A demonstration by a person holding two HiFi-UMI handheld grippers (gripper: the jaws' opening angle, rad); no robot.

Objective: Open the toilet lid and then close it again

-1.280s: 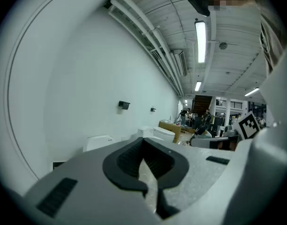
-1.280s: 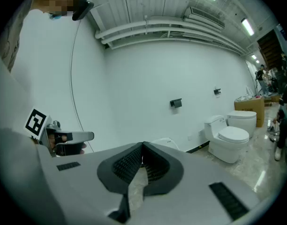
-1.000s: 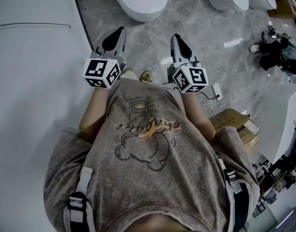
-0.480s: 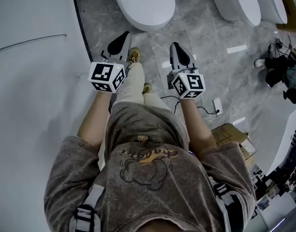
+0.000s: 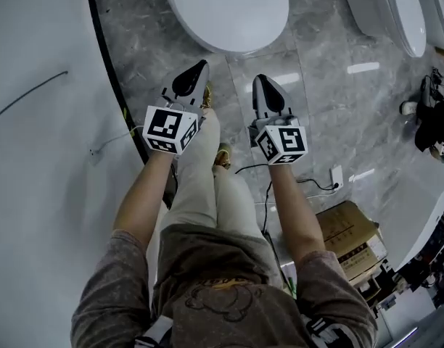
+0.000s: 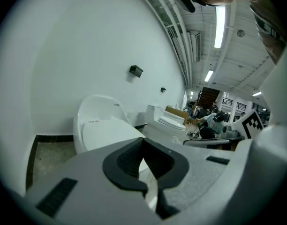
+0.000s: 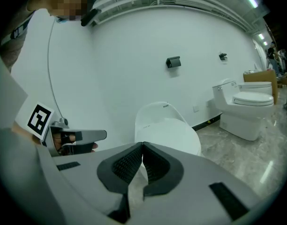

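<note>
Sanitary-ware showroom: white toilets [image 7: 167, 128] are standing in a row ahead of the right tool [image 7: 142, 146] on marble floor [image 7: 249, 161], strip lights [image 6: 221, 25] glowing overhead.

The person wears a washed grey-brown T-shirt [image 5: 207, 317] with short sleeves and a dark cartoon print on its chest. Pale harness straps [image 5: 158, 330] with dark fittings run over the shirt's shoulders. Past the shirt's hem come light beige trousers [image 5: 207, 187] and a tan shoe [image 5: 222, 156]. Beyond the shirt's sleeves, the left gripper [image 5: 200, 67] and right gripper [image 5: 260, 82] are light grey tapering shells with black ribbed pads [image 7: 127, 165]. Each bears a white marker cube [image 5: 171, 129] printed with black squares.
</note>
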